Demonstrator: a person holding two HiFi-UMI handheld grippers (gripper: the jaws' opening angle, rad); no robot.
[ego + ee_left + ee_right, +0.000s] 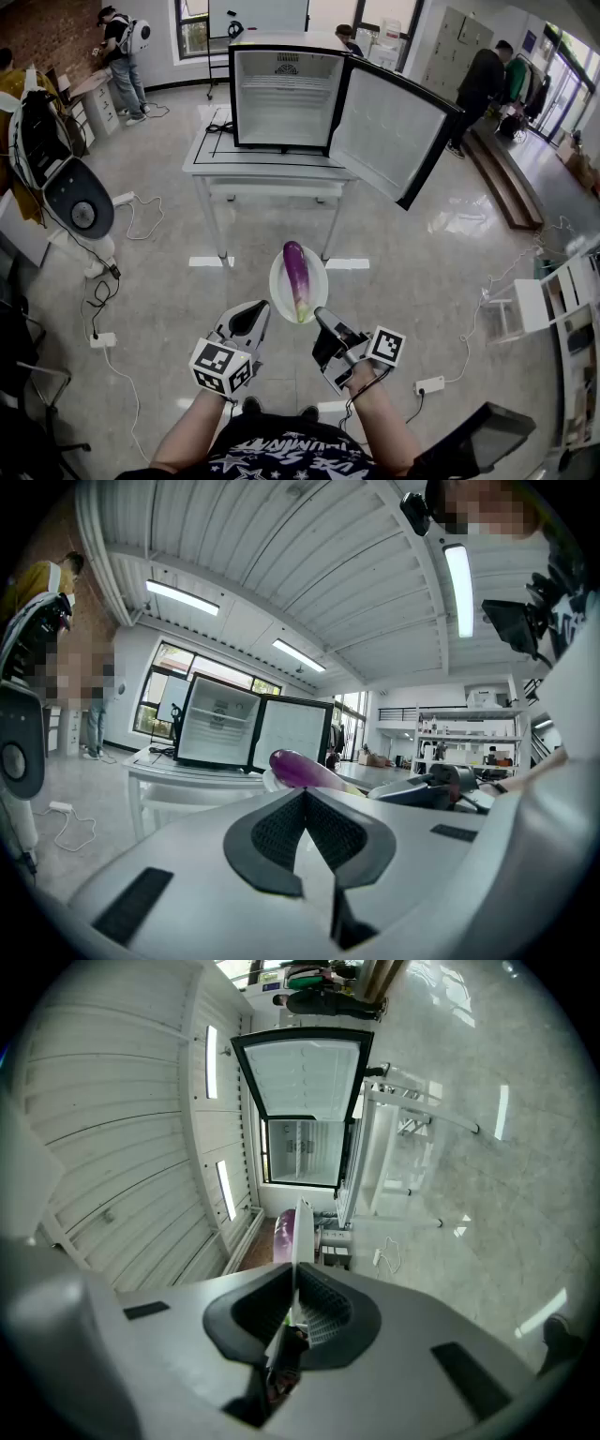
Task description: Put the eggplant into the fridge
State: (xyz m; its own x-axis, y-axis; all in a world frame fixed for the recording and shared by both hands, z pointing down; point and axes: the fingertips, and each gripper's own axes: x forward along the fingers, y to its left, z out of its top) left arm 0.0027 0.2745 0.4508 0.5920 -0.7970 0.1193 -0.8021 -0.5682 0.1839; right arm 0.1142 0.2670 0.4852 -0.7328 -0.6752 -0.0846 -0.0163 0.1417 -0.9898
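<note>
A long purple eggplant [297,278] lies on a white plate [280,291] held in the air above the floor, in front of me. My right gripper [322,316] is shut on the plate's near rim; in the right gripper view the plate [298,1232] runs edge-on between the jaws. My left gripper [262,312] is shut with nothing in it, its tips beside the plate's left rim. From the left gripper view the eggplant [305,769] shows just past the tips. The black mini fridge [286,98] stands open on a white table [272,171], its door [389,131] swung right.
Cables and a power strip [103,339] trail over the floor at left, beside a white and black machine [70,197]. White shelves [553,300] stand at right. Several people stand at the back of the room.
</note>
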